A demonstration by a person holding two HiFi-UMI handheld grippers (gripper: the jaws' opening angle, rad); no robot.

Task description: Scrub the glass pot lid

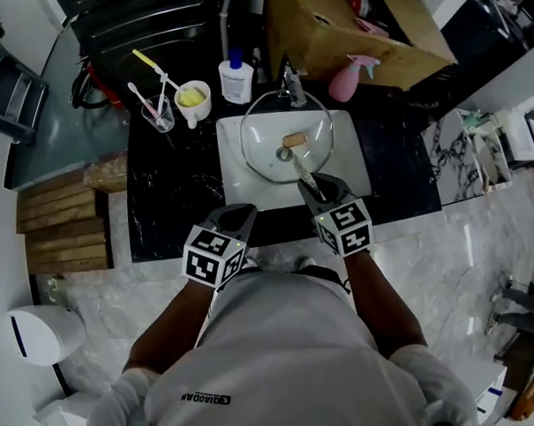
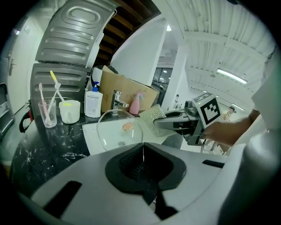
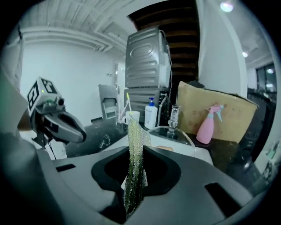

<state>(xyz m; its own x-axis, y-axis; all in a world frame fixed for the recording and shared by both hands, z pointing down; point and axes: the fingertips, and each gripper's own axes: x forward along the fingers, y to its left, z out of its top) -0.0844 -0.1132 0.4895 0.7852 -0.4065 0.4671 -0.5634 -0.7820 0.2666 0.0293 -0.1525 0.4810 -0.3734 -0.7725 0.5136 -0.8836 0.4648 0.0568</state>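
The glass pot lid (image 1: 286,147) lies in the white sink (image 1: 353,172), its wooden knob (image 1: 293,140) near the middle; it also shows in the left gripper view as the lid (image 2: 115,129) and in the right gripper view as the lid (image 3: 173,132). My right gripper (image 1: 310,188) is shut on a green scrubbing cloth (image 3: 134,165), which sticks up between the jaws and reaches toward the lid's near edge. The cloth (image 2: 153,118) hangs at the right gripper's tip in the left gripper view. My left gripper (image 1: 236,217) is shut with nothing in it, at the counter's front edge, short of the sink.
A faucet (image 1: 293,85) stands behind the sink. On the black counter (image 1: 166,203) stand a soap bottle (image 1: 236,78), a white cup (image 1: 193,101) and a glass with toothbrushes (image 1: 157,110). A pink spray bottle (image 1: 347,77) leans by a cardboard box (image 1: 345,35).
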